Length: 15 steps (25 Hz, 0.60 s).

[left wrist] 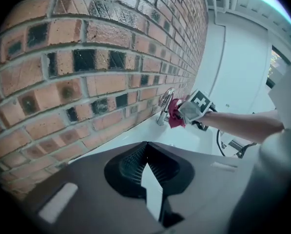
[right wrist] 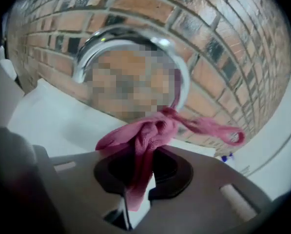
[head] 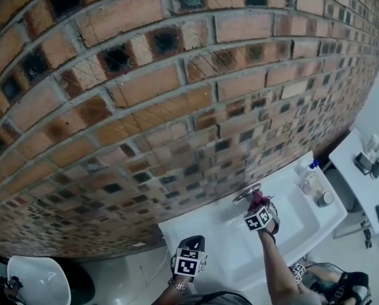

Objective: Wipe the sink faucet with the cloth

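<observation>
**Brick wall, white sink, pink cloth at the faucet**

Red and brown bricks make up the wall (head: 176, 75) behind a white sink (head: 205, 229). On the sink's right corner stands a bottle (head: 312, 171) with a blue cap. I cannot tell what is in it. A small round tub (head: 325, 199) sits just beside the bottle.

The shiny faucet (head: 246, 194) rises from the back of the sink, next to the wall. Its spout bends over in a curve.

The right gripper (right wrist: 144, 155) is up at the faucet. Its claw is squeezed tight on the pink cloth (right wrist: 150, 130). The cloth is bunched up and long. It runs from the claw up toward the curved spout, and its top is right against the metal. One thin looped end sticks out to the right.

The left gripper (left wrist: 146, 147) hangs at the sink's left front edge, well apart from the faucet. Its claw is closed, with nothing in it.
</observation>
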Each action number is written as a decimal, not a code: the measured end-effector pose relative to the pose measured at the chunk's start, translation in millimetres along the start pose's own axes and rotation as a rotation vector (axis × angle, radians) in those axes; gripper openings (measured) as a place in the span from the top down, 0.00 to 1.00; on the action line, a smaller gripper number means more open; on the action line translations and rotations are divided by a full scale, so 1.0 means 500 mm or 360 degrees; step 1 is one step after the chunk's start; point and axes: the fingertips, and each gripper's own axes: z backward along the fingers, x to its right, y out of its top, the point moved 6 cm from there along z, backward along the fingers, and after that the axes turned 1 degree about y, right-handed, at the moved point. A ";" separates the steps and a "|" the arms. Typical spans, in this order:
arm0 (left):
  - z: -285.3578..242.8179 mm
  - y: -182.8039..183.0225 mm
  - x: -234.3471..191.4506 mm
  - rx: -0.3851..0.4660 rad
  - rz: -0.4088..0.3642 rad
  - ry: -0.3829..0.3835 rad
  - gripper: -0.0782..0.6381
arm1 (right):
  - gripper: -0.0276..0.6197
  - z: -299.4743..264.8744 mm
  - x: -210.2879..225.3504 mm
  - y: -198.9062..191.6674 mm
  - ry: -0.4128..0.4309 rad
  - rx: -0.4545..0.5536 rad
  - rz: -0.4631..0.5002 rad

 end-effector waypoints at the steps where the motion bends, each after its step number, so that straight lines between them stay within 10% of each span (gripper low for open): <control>1: -0.004 0.005 0.001 0.0003 -0.0006 -0.0006 0.87 | 0.86 -0.003 -0.011 -0.010 0.0054 0.0003 -0.0078; 8: -0.016 -0.003 0.001 -0.0043 0.0004 -0.0021 0.87 | 0.86 -0.020 0.094 -0.011 -0.0030 0.0279 -0.1148; 15: -0.032 0.001 0.018 -0.0062 -0.0009 -0.0067 0.87 | 0.87 -0.042 0.005 -0.039 0.0285 0.0209 -0.0712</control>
